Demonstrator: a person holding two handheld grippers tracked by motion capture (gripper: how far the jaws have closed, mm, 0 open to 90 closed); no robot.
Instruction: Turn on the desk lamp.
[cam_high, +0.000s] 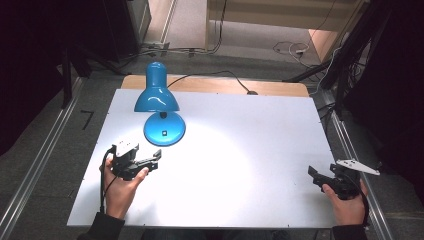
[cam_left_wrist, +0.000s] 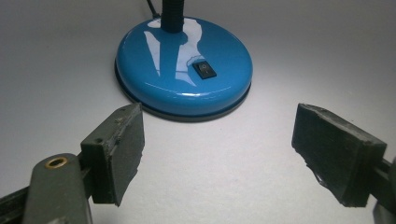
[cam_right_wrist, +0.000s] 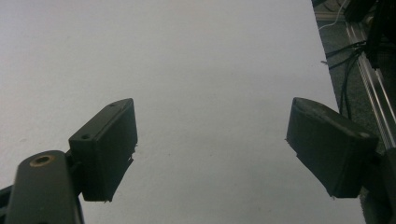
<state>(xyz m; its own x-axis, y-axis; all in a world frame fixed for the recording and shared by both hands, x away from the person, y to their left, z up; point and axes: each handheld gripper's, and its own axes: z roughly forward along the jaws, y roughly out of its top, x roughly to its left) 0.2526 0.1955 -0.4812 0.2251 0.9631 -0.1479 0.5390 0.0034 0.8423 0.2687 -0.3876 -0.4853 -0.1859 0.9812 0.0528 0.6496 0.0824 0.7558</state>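
From above, the blue lamp (cam_high: 159, 107) stands at the far left of the white table (cam_high: 260, 150), its cord (cam_high: 215, 75) trailing off the far edge, and the left gripper (cam_high: 155, 157) sits just near it, the right gripper (cam_high: 312, 174) well apart at the near right. In the left gripper view the jaws are wide open and hold nothing, with the lamp's round base (cam_left_wrist: 183, 70) and its black switch (cam_left_wrist: 204, 70) close ahead and bare table between. In the right gripper view the jaws are wide open too, holding nothing, over bare table, with a metal rail (cam_right_wrist: 371, 100) off to the right.

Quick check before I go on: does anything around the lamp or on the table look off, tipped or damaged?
Nothing stands out. The blue lamp stands upright on its base, lit, cord running off the back of the table. The left gripper is open, just short of the base; the right gripper is open over bare table.
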